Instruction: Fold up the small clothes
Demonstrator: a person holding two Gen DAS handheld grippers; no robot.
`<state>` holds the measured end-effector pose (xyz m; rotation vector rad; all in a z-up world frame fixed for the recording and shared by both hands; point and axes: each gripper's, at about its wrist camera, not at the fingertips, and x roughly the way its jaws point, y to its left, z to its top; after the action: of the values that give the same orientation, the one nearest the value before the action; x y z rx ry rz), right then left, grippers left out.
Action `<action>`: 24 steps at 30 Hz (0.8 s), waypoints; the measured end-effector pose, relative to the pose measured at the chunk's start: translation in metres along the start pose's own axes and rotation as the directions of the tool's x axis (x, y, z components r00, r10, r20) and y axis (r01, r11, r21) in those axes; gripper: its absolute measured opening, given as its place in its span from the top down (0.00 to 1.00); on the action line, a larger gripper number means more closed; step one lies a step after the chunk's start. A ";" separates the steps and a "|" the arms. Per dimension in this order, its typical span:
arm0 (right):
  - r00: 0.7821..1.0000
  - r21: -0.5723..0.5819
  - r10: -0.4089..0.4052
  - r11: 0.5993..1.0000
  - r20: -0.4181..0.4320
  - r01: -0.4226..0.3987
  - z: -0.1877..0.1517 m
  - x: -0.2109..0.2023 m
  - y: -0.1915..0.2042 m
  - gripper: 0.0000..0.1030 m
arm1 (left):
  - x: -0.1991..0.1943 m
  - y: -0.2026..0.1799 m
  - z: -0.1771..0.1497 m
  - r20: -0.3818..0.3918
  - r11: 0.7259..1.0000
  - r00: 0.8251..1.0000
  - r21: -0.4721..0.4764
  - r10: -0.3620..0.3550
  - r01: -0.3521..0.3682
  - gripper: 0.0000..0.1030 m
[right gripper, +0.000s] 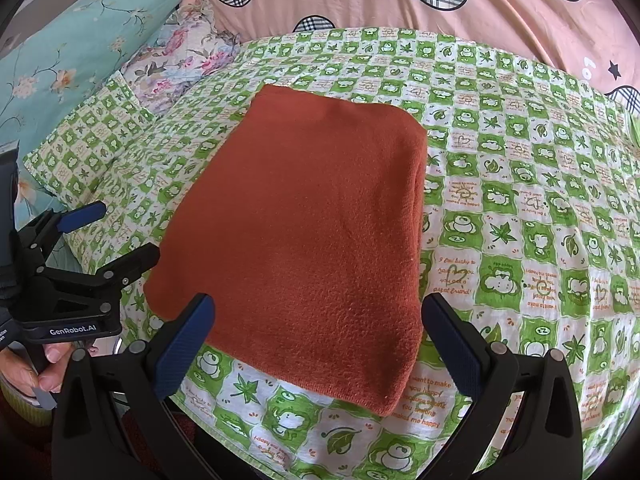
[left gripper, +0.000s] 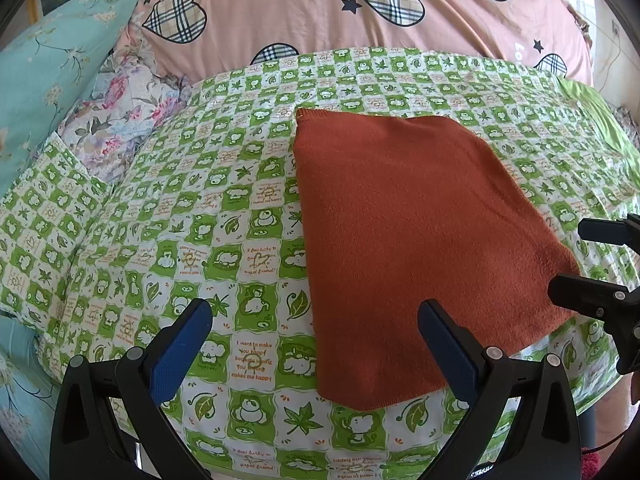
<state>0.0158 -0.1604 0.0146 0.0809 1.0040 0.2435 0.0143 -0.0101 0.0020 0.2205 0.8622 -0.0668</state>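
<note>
**Resting folded on the bed, with both grippers backed off**

Lying flat on the green-checked bed sheet (left gripper: 240, 184), the rust-orange garment (left gripper: 400, 232) is a compact, roughly rectangular bundle with a thick doubled edge along its right side in the right wrist view. That thickness suggests several layers stacked on each other, so the folding looks largely or wholly done. It sits near the middle of the sheet, well clear of the pink quilt with plaid hearts (left gripper: 360, 12) behind it and the floral pillow (left gripper: 124, 120) at the far left, which leaves open cloth all round for the grippers to work.

The left gripper (left gripper: 316, 340) hangs over the near left corner of the bundle; its jaws stand wide apart and grip nothing, one blue pad over bare sheet and the other over the orange fabric. The right gripper (right gripper: 318, 336) sits squarely in front of the near edge, jaws equally wide and empty, straddling the garment's width. A hand (right gripper: 36, 368) grips the left tool's handle at the lower left of the right wrist view.

Both tools being open and near the front edge fits either a release after a fold or a final check; any further fold would probably start from that near edge.
</note>
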 end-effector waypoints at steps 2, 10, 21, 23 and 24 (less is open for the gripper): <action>1.000 0.000 0.001 1.000 0.000 -0.001 0.000 0.000 0.000 0.00 | 0.000 0.000 0.000 0.001 1.000 1.000 0.002 -0.001 0.001 0.00; 1.000 0.000 0.001 1.000 0.000 -0.001 0.001 0.000 -0.002 0.00 | 0.001 -0.001 -0.002 0.000 1.000 1.000 0.007 -0.005 0.005 0.01; 1.000 0.001 0.000 1.000 0.000 0.000 0.001 0.001 -0.002 0.00 | 0.001 -0.001 -0.001 -0.001 1.000 1.000 0.005 -0.005 0.005 0.00; 1.000 0.000 -0.001 1.000 -0.001 0.001 0.001 0.001 -0.002 0.00 | 0.001 -0.002 -0.002 -0.001 1.000 1.000 0.005 -0.005 0.005 0.01; 1.000 0.001 -0.001 1.000 0.000 0.001 0.001 0.001 -0.001 0.00 | 0.001 -0.001 -0.001 -0.002 1.000 1.000 0.005 -0.004 0.004 0.01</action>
<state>0.0172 -0.1615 0.0145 0.0809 1.0046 0.2425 0.0142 -0.0108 0.0002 0.2232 0.8643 -0.0727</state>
